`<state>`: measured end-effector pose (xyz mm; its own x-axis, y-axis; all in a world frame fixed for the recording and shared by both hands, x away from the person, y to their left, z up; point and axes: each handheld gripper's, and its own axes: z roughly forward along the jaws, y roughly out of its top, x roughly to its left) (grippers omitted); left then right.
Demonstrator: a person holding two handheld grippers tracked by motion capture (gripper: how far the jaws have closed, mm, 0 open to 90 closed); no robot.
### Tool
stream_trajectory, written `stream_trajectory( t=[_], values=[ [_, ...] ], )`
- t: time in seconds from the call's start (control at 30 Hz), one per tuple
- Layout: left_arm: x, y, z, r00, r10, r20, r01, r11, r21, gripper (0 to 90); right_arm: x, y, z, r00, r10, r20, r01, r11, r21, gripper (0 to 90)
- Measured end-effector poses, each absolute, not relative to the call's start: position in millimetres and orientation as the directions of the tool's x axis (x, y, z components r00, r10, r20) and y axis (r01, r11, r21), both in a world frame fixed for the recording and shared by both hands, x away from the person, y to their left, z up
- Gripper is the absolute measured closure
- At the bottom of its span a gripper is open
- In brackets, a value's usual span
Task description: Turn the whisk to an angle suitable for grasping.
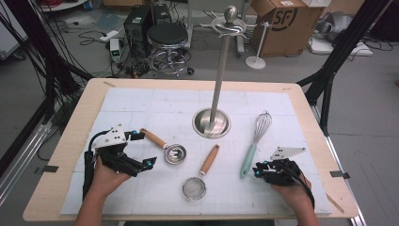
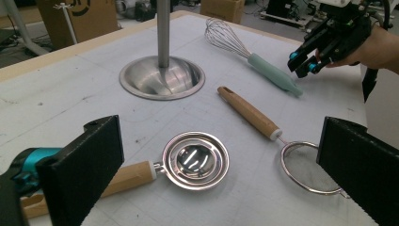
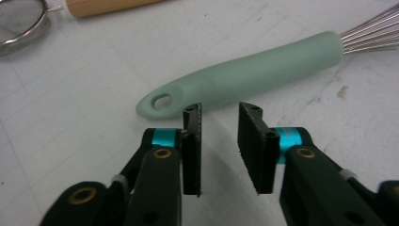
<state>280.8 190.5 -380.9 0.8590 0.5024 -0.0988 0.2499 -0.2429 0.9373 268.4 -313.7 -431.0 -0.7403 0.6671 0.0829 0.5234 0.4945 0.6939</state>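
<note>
Right gripper (image 3: 219, 115) jaws parted, whisk (image 3: 244, 75) handle just ahead

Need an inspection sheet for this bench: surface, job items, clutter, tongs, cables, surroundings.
Surface: white gridded mat on a wooden table, lightly stained.
Job's things: whisk with green handle; egg separator, wooden handle; strainer, wooden handle; steel hook stand. All three utensils lie flat.
Clutter: nothing seen on the mat.
Grippers: left tongs open wide beside the egg separator; right tongs open, just short of the whisk handle, not touching.
Cables: black cable along the left forearm.
Surroundings: stool, cardboard box, floor wiring.
</note>
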Motion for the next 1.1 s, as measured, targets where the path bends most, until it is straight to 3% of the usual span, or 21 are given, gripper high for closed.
stream_trajectory(
  t=[0.23,0.6,0.83,1.1],
  values=[
    [281,190,-381,0.856,0.507,-0.100,0.252,-0.240,0.938,1.6,270,-301,-440,-0.767,0.639,0.061,0.513,0.554,0.656,82.0],
    [281,186,-382,0.860,0.500,-0.103,0.254,-0.245,0.936,1.6,271,-279,-440,-0.795,0.606,0.028,0.467,0.581,0.666,83.7],
    [281,187,-382,0.859,0.501,-0.105,0.254,-0.240,0.937,1.6,272,-278,-441,-0.795,0.606,0.032,0.468,0.578,0.669,82.8],
    [281,189,-382,0.859,0.502,-0.104,0.252,-0.238,0.938,1.6,271,-280,-437,-0.788,0.613,0.049,0.475,0.556,0.682,72.2]
  ],
)
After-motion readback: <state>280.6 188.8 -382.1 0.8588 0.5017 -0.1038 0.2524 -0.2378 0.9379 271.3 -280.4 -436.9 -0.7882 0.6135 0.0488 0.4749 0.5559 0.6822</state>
